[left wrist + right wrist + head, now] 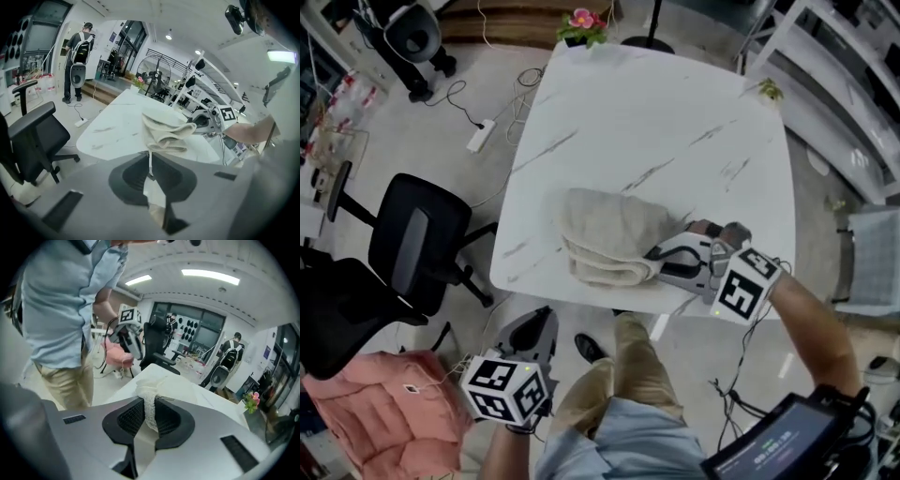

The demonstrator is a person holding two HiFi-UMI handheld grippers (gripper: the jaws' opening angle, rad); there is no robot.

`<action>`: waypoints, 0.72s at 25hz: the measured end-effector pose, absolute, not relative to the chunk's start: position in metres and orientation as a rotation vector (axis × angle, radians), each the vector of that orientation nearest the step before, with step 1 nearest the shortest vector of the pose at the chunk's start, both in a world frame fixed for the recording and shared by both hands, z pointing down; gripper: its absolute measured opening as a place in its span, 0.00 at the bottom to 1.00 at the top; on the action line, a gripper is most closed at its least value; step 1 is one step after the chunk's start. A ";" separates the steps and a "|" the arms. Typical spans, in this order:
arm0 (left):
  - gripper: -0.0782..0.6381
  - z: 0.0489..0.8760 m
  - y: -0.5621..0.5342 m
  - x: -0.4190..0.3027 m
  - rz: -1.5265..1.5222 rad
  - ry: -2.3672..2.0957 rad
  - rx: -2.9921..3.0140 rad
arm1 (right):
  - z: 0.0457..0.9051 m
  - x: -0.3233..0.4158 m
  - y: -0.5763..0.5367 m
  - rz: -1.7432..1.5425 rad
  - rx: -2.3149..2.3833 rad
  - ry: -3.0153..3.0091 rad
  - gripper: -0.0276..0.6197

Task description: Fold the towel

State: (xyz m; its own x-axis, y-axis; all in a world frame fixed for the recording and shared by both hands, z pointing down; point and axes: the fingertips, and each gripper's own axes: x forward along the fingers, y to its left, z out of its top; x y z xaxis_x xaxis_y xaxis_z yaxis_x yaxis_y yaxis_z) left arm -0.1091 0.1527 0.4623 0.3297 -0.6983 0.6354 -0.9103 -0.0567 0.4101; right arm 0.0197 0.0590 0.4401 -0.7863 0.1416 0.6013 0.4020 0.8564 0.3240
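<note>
right tongs (pixel 149 405): clamped on a fold of the towel (pixel 151 389), pads pressing the cloth from both sides; in the head view these tongs (pixel 654 255) reach in from the right at the towel's near right end
left tongs (pixel 150 158): narrow, jaws nearly together with only a thin slit between; in the head view these tongs (pixel 536 323) are held off the counter, just past its near edge, well apart from the towel
towel (pixel 605 232): cream, bunched and part folded, layers stacked at its near side; lies on the near part of the counter, close to the near edge
counter (pixel 656 122): white marble-look top, rounded corners
flower pot (pixel 583 23): pink flowers, at the far edge of the counter
office chair (pixel 417 246): black, on the floor left of the counter
pink cushion (pixel 384 412): near left, on the floor side, beside the left tongs' marker cube (pixel 508 389)
power strip (pixel 480 136): white, on the floor at far left
person (pixel 77 40): standing far left in the left gripper view, wearing a backpack
</note>
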 end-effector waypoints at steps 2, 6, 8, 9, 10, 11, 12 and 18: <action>0.14 0.469 0.155 -0.101 0.357 -1.401 1.825 | 0.467 0.028 0.067 -0.687 -0.395 -2.370 0.14; 0.14 0.480 0.150 -0.085 0.382 -1.351 1.856 | 0.502 0.041 0.075 -0.810 -0.399 -2.248 0.21; 0.14 0.483 0.144 -0.079 0.386 -1.333 1.871 | 0.500 0.044 0.077 -0.778 -0.385 -2.243 0.25; 0.14 0.484 0.141 -0.076 0.385 -1.327 1.878 | 0.494 0.046 0.078 -0.725 -0.383 -2.256 0.32; 0.14 0.485 0.139 -0.073 0.380 -1.321 1.883 | 0.486 0.048 0.079 -0.650 -0.383 -2.282 0.39; 0.14 0.485 0.136 -0.071 0.371 -1.316 1.886 | 0.475 0.050 0.081 -0.561 -0.383 -2.318 0.42; 0.14 0.484 0.134 -0.069 0.354 -1.310 1.887 | 0.461 0.052 0.082 -0.466 -0.382 -2.360 0.42; 0.17 0.481 0.118 -0.065 0.143 -1.256 1.827 | 0.377 0.016 0.063 -0.159 -0.143 -2.585 0.35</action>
State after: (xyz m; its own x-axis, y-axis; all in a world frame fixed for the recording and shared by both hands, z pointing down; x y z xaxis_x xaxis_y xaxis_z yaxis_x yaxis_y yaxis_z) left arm -0.0648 0.1177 0.4807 0.4803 -0.6952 0.5348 -0.7978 -0.0930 0.5957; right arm 0.0156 0.0626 0.3765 -0.8480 0.0698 0.5253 0.1336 0.9874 0.0844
